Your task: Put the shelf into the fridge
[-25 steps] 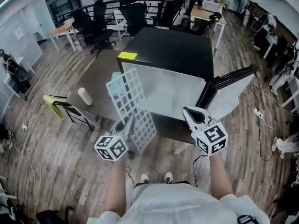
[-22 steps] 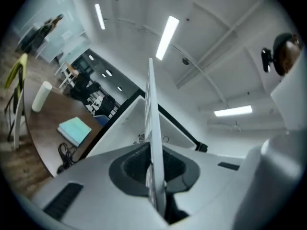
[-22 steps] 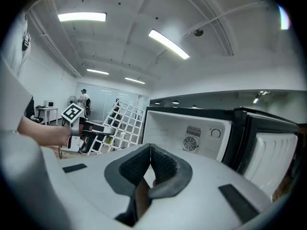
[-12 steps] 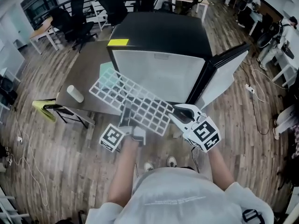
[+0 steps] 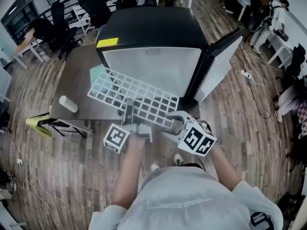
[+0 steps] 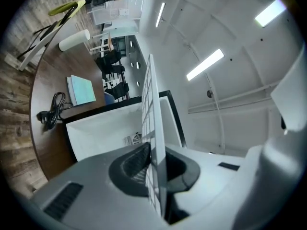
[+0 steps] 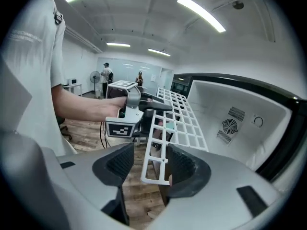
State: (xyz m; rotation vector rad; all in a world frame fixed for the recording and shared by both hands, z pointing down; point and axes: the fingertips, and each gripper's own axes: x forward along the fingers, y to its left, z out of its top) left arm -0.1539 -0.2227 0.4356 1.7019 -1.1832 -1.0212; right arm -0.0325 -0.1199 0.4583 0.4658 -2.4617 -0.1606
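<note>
The white wire shelf (image 5: 136,97) lies nearly flat in front of the fridge (image 5: 153,30), whose door (image 5: 218,56) stands open on its white inside (image 5: 153,66). My left gripper (image 5: 128,111) is shut on the shelf's near edge. In the left gripper view the shelf (image 6: 152,104) runs edge-on between the pads of that gripper (image 6: 156,169). My right gripper (image 5: 173,124) is at the shelf's near right corner. Its jaws have just been opening, and the shelf's corner (image 7: 158,176) sits between them in the right gripper (image 7: 151,164) without being pressed.
A brown table (image 5: 76,87) stands left of the fridge with a white cylinder (image 5: 68,104), a teal notebook (image 5: 98,73) and a black cable (image 6: 50,111). A yellow-green frame (image 5: 38,123) leans beside it. Office chairs (image 5: 93,6) stand behind. The floor is wood.
The shelf has tipped from nearly upright to nearly flat. My right gripper came down and left to the shelf's near corner, and its jaws have spread.
</note>
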